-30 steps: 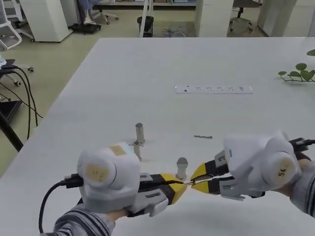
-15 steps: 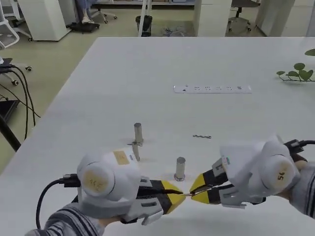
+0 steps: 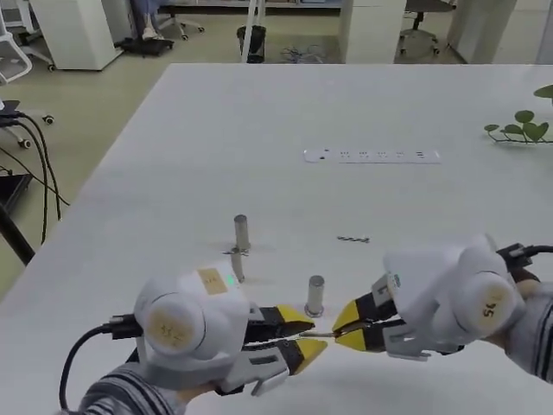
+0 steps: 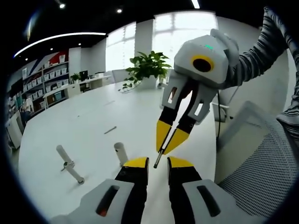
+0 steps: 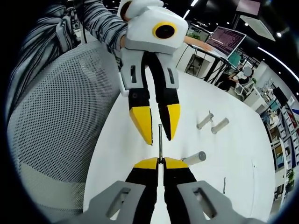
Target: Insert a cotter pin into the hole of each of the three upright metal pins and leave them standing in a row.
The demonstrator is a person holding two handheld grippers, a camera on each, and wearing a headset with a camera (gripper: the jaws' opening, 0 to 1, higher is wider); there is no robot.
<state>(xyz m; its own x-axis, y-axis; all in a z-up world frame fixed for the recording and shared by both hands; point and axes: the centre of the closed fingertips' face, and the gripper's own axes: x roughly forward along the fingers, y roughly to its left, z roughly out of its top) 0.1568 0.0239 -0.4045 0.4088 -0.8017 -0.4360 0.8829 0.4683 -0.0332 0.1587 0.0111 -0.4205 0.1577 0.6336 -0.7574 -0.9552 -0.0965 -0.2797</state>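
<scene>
My right claw [image 5: 159, 161] is clamped on a thin silvery cotter pin [image 5: 160, 140]. That grip is plain in the right gripper view and vague in the head view. My left claw [image 4: 158, 162] gapes around the pin's free end, just near of the nearest grey upright metal pin [image 3: 315, 294].
</scene>
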